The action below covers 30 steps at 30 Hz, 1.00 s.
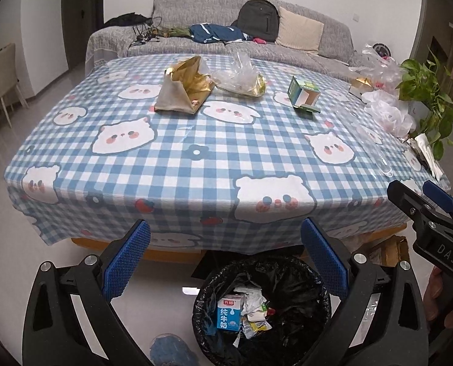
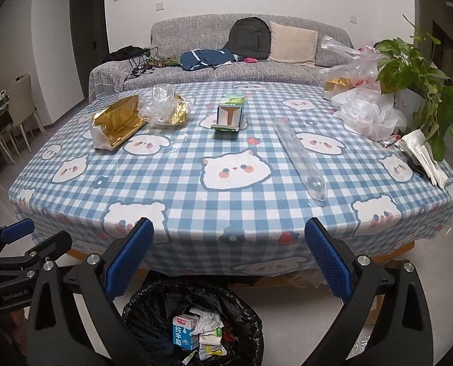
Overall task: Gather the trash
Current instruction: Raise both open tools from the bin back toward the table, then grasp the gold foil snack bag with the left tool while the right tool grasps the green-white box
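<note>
Both grippers hover over the bin in front of the table. My left gripper (image 1: pixel 226 262) is open and holds nothing; my right gripper (image 2: pixel 229 259) is open and bare too. The black-lined trash bin (image 1: pixel 302 277) (image 2: pixel 153 302) on the floor holds a blue milk carton (image 1: pixel 230 312) (image 2: pixel 184 334) and crumpled wrappers. On the checked tablecloth lie a gold foil bag (image 1: pixel 183 90) (image 2: pixel 118 123), a crumpled clear bag (image 1: pixel 238 76) (image 2: pixel 165 106), an opened green and white carton (image 1: pixel 304 94) (image 2: pixel 230 113) and a clear plastic tube (image 2: pixel 299 158) (image 1: pixel 375 149).
A potted plant (image 2: pixel 415 70), clear plastic bags (image 2: pixel 366 113) and folded papers (image 2: pixel 424 155) crowd the table's right edge. A grey sofa (image 2: pixel 290 70) with a backpack and clothes stands behind. Chairs (image 2: pixel 22 106) stand at the left. A cardboard box (image 1: pixel 391 250) sits under the table.
</note>
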### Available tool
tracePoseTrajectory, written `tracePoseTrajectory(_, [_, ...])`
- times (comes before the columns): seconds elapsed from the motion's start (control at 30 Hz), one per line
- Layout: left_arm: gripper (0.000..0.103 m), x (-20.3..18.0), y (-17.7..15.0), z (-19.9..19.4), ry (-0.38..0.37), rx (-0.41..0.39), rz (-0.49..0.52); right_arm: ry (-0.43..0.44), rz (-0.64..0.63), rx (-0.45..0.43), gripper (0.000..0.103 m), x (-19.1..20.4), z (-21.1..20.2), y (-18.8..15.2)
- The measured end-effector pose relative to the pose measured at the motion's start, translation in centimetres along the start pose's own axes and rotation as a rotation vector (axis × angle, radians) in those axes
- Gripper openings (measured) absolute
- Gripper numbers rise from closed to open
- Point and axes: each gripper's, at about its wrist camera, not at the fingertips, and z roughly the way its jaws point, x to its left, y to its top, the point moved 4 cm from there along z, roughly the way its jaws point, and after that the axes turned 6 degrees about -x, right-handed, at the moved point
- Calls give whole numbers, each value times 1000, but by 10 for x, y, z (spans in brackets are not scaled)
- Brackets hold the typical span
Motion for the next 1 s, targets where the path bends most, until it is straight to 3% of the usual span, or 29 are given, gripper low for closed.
tracePoseTrajectory(0.37, [97,6,43,17,-9,-19,25,-7,-49,-18,95,12,27,34])
tracePoseTrajectory(0.5, [97,13,62,25,-13,-29,22,2,-14,-3,95,7,44,43])
tracePoseTrajectory(0.67, [97,27,76,47,-23,-11,-31,15,17,16,95,3,67,54])
tracePoseTrajectory(1.0, [97,46,114,95,1,6,-34,-27,6,32,95,2,119,80])
